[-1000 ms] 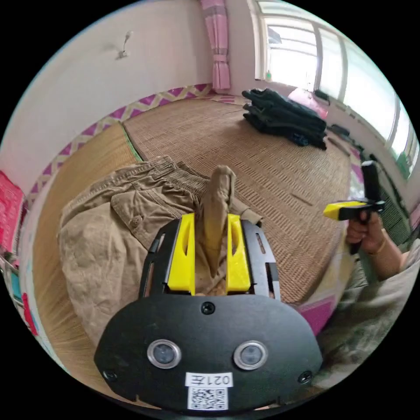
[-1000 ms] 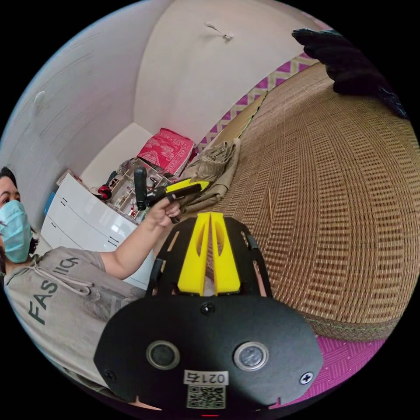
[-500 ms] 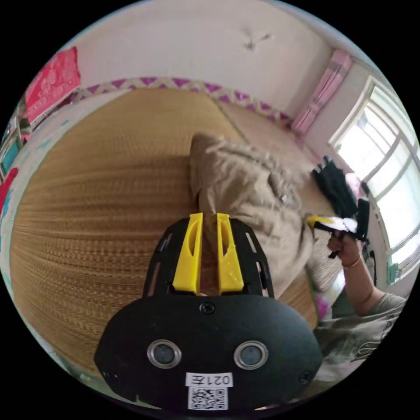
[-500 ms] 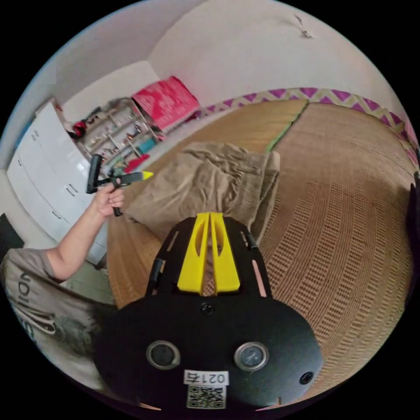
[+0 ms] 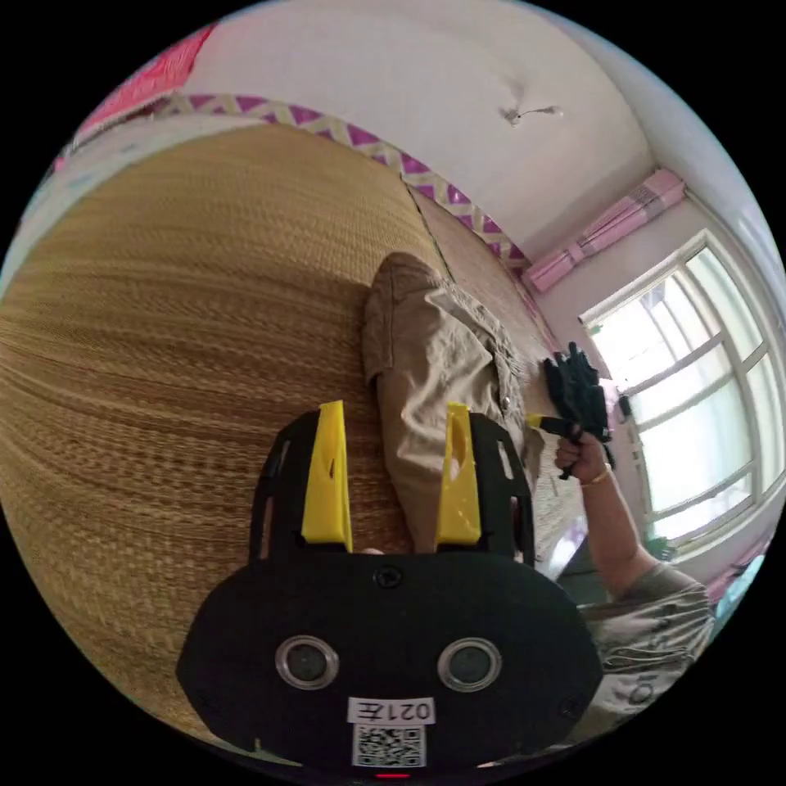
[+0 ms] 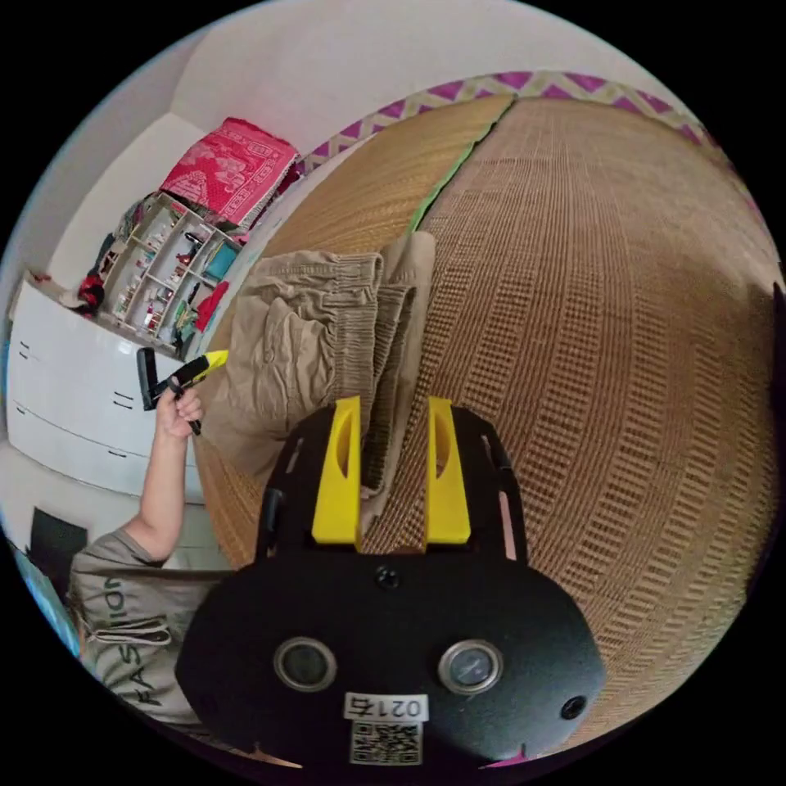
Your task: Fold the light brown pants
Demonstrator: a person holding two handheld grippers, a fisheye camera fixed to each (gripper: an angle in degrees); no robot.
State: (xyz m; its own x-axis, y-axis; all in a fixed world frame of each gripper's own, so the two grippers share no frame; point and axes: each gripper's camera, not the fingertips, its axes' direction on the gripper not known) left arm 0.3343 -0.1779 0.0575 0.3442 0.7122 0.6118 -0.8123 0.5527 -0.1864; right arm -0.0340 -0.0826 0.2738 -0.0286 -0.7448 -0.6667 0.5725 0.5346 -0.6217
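Left claw: your left claw [image 5: 391, 471] has its yellow jaws spread wide apart, with nothing pinched between them. One end of the light brown pants [image 5: 434, 368] lies between and under the jaws, loose.
Right claw: your right claw [image 6: 395, 471] is also parted, jaws not pressing on anything; the waistband edge of the pants [image 6: 315, 344] lies just beyond and partly between them.
Pants: folded into a long bundle, lying flat on the woven mat [image 5: 180, 327]. In the right gripper view the elastic waistband [image 6: 360, 327] faces the claw, with a green seam in the mat [image 6: 446, 176] running away behind it.
Cross views: your right hand [image 5: 583, 460] with its claw shows at the far end of the pants in the left gripper view; your left hand [image 6: 176, 407] shows left of the pants in the right gripper view.
Surroundings: dark clothes pile [image 5: 577, 389] near the window [image 5: 696, 409]; cluttered shelf [image 6: 168, 262] and white drawers [image 6: 65, 409] at left.
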